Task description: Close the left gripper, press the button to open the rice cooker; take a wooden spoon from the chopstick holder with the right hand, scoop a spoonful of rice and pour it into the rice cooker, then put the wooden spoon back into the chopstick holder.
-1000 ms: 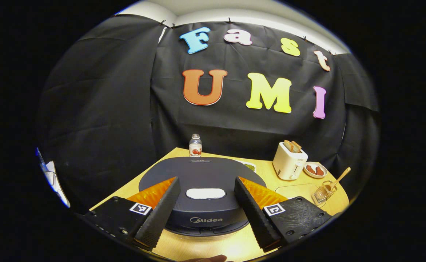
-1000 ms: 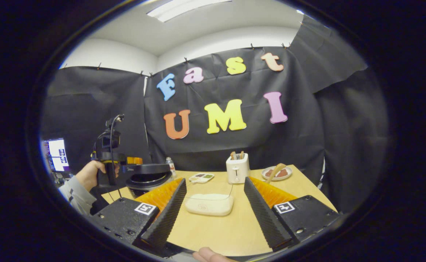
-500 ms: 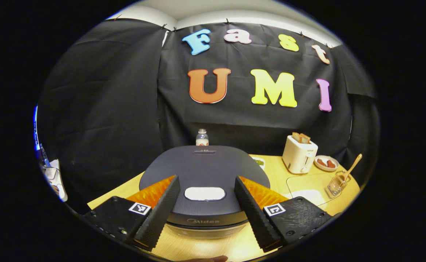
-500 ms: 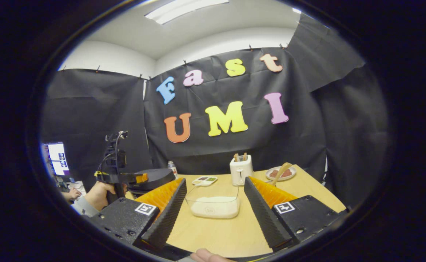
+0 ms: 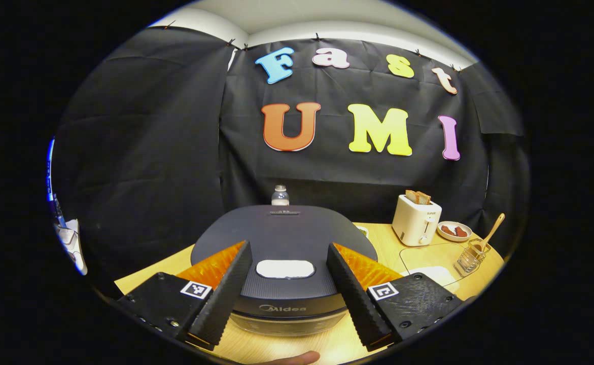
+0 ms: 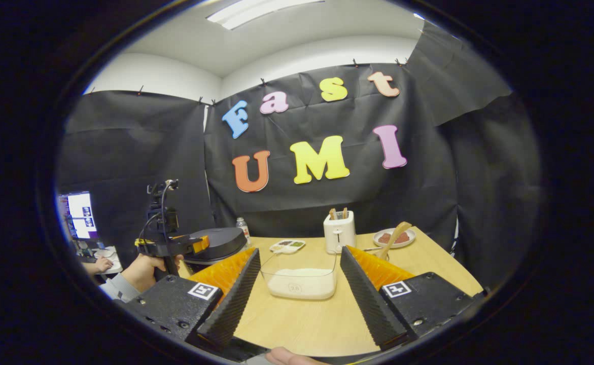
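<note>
The dark rice cooker (image 5: 284, 233) sits with its lid down, its white button (image 5: 285, 268) on the lid's front. My left gripper (image 5: 288, 247) hovers open over the lid, one finger on each side of the button, not touching it. The wooden spoon (image 5: 490, 232) leans in the wire chopstick holder (image 5: 469, 256) at the far right. A clear box of white rice (image 6: 302, 284) lies straight ahead of my open right gripper (image 6: 300, 251), beyond its fingertips. In the right gripper view the cooker (image 6: 218, 243) is at the left with the left gripper (image 6: 172, 246) held by a hand (image 6: 144, 268).
On the wooden table (image 6: 307, 324) stand a white toaster (image 6: 339, 232) with bread, a plate of food (image 6: 394, 237), a small divided dish (image 6: 286, 246) and a bottle (image 5: 279, 195) behind the cooker. A monitor (image 6: 78, 215) glows at the far left.
The left gripper sank lower and nearer the cooker's front, so the lid looks flatter. The right gripper dropped and now sees the rice box from the side. Both stayed open.
</note>
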`<move>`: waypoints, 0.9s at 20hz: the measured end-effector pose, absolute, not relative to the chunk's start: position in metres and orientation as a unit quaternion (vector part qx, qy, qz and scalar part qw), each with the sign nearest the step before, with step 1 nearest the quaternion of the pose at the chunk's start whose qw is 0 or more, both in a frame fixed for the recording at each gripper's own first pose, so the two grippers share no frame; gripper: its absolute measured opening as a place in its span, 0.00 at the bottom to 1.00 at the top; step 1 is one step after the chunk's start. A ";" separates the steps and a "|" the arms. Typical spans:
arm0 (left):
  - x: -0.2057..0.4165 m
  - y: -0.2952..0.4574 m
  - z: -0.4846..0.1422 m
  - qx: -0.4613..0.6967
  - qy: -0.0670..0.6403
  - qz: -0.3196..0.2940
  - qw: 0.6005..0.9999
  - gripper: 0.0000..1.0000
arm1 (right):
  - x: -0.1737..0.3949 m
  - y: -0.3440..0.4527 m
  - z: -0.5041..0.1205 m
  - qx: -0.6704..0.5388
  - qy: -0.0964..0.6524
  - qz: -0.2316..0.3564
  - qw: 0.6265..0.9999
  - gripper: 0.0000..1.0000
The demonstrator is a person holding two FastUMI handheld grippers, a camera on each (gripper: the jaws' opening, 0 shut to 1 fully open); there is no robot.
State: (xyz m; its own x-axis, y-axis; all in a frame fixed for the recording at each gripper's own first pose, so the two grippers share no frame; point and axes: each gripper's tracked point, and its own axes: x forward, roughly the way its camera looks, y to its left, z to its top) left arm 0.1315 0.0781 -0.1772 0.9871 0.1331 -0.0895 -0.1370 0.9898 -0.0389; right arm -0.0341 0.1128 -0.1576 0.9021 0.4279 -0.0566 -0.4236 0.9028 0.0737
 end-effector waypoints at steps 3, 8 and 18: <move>0.133 0.079 -0.178 -0.023 0.029 0.076 0.996 0.97 | -0.032 0.116 -0.161 0.031 0.041 0.219 0.974 0.98; 0.127 0.082 -0.176 -0.004 0.039 0.097 0.995 0.96 | -0.031 0.113 -0.158 0.026 0.035 0.214 0.976 1.00; 0.046 0.051 -0.121 0.007 0.012 0.080 0.997 0.84 | -0.035 0.103 -0.149 0.009 0.019 0.193 0.981 1.00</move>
State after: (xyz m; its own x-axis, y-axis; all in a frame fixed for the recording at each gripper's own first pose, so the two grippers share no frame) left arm 0.0464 0.0509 -0.1207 0.9869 0.1599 -0.0226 -0.1595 0.9871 0.0154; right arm -0.0346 0.1034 -0.1491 0.9250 0.3785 -0.0331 -0.3778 0.9256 0.0238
